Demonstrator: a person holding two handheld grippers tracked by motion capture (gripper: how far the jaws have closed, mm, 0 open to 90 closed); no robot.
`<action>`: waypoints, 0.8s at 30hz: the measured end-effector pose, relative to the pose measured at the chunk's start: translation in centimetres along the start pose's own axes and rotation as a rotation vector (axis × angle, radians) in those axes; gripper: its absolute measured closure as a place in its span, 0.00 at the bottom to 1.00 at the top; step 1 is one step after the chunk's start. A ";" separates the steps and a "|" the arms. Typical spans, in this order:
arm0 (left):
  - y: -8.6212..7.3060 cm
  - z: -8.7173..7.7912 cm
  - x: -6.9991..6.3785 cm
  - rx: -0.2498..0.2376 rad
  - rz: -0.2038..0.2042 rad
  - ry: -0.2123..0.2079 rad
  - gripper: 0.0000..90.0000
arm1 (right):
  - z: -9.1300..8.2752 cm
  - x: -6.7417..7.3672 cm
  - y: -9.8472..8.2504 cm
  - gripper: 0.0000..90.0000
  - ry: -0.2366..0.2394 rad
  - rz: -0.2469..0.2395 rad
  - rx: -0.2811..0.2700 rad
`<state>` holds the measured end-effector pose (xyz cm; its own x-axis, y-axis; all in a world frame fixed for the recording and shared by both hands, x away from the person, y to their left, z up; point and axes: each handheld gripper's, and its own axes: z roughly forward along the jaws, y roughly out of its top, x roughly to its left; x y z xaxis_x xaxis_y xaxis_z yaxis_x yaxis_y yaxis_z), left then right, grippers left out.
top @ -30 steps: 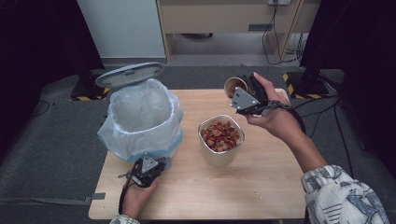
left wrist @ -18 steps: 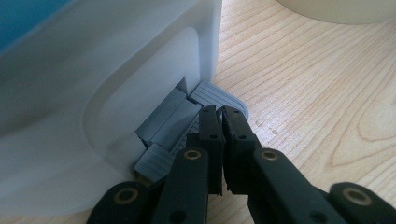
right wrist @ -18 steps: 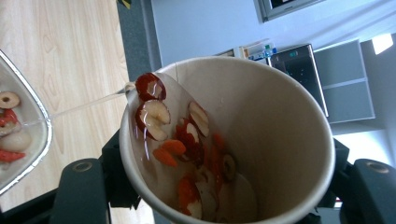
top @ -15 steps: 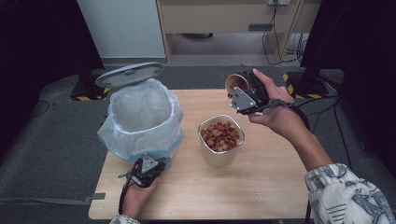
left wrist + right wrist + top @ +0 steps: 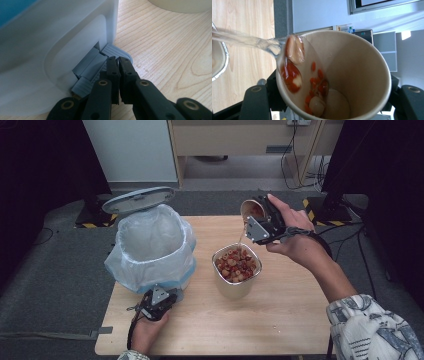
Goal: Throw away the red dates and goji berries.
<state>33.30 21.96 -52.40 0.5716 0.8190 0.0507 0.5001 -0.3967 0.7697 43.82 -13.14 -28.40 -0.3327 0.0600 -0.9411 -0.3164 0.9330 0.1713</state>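
My right gripper (image 5: 257,220) is shut on a brown paper cup (image 5: 251,210) and holds it tipped above the far side of the table. A thin stream of liquid (image 5: 241,236) runs from its rim toward a pale tub (image 5: 235,287) full of red and white pieces. In the right gripper view the cup (image 5: 362,65) sits between the two jaws of my right gripper (image 5: 334,100), with red and white pieces clinging inside and liquid (image 5: 244,41) leaving to the left. My left gripper (image 5: 167,296) is shut, its tips resting on the grey pedal (image 5: 116,51) of a bag-lined bin (image 5: 150,245).
The bin's grey lid (image 5: 137,200) stands open at the back. The wooden table (image 5: 280,320) has bare room in front of and to the right of the tub. Cables and dark stands lie on the floor behind the table.
The right hand has shifted slightly and tipped the cup further; a thin stream now runs from its rim toward the tub. The left gripper has stayed on the pedal.
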 end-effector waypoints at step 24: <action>0.0 0.0 0.0 0.000 -0.002 -0.003 0.96 | -0.3 -0.4 0.3 0.34 -0.023 -0.037 0.000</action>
<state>33.31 21.98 -52.41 0.5725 0.8185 0.0473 0.5012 -0.3951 0.7699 43.64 -12.97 -27.87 -0.3003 0.0333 -0.9533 -0.3282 0.9347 0.1361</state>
